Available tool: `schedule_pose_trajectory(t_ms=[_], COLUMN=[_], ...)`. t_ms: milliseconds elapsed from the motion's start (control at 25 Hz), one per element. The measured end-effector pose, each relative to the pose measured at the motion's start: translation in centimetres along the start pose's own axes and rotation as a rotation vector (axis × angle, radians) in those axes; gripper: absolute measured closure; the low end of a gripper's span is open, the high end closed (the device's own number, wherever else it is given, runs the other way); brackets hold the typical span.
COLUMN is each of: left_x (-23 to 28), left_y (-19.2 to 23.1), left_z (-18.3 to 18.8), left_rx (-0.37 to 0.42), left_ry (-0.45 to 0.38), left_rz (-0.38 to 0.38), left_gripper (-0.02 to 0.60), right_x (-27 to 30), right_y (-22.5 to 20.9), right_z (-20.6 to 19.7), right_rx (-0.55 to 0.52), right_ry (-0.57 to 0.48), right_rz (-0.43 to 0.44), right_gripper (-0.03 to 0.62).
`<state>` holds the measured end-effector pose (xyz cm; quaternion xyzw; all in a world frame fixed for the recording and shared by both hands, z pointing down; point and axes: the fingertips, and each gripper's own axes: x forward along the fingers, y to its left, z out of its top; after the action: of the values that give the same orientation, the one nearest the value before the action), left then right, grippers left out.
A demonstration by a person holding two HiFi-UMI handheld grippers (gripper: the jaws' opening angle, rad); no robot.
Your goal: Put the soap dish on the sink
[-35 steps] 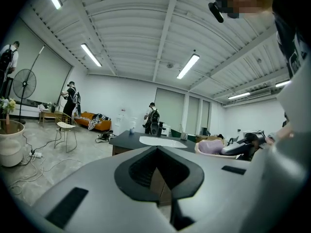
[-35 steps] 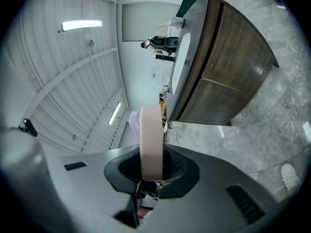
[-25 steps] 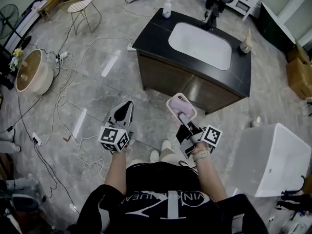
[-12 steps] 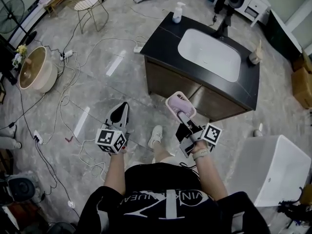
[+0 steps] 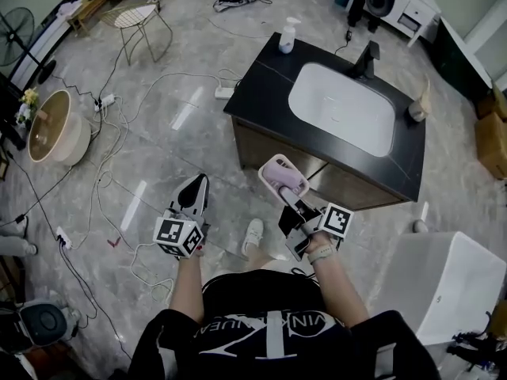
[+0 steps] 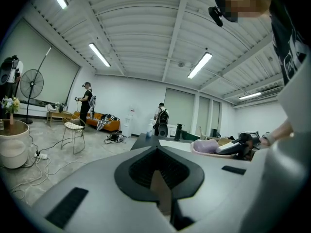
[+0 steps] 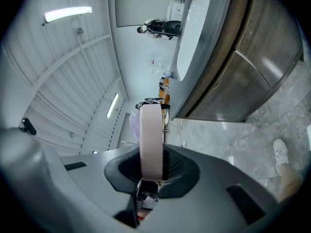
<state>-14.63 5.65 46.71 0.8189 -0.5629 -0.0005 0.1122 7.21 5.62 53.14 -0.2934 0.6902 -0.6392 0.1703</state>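
From above, my head camera looks steeply down on the black-topped wooden vanity (image 5: 260,93). Both gripper cameras face it nearly level, the right one rolled sideways.

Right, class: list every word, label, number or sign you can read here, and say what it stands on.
No text reads clearly.
Shirt: white lettering, upside down and creased, unreadable.
Marker cubes: black-and-white patterns, no words.
Bottle by the sink: label too small.
Soap dish: no print seen.
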Motion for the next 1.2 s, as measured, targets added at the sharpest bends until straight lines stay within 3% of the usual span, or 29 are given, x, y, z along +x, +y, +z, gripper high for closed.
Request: schedule_pose_trajectory(t_ms=[600, 1200], left_x=[7.8, 13.1], left_y=[3.5, 6.1], left_z=[1.3, 2.3], left_rx=[-0.007, -0.002], left_ry=[0.021, 0.02], left_rz=[-0.014, -0.027], left_gripper=[0.567, 0.566], right_x=[6.0, 10.5], right_y=[-0.6, -0.9], right_z=[5.9, 9.3], right_rx=[0.017, 0.041], right_ry=[0.001, 0.008], right_rz=[-0.024, -0.028], right_gripper=[0.534, 0.534])
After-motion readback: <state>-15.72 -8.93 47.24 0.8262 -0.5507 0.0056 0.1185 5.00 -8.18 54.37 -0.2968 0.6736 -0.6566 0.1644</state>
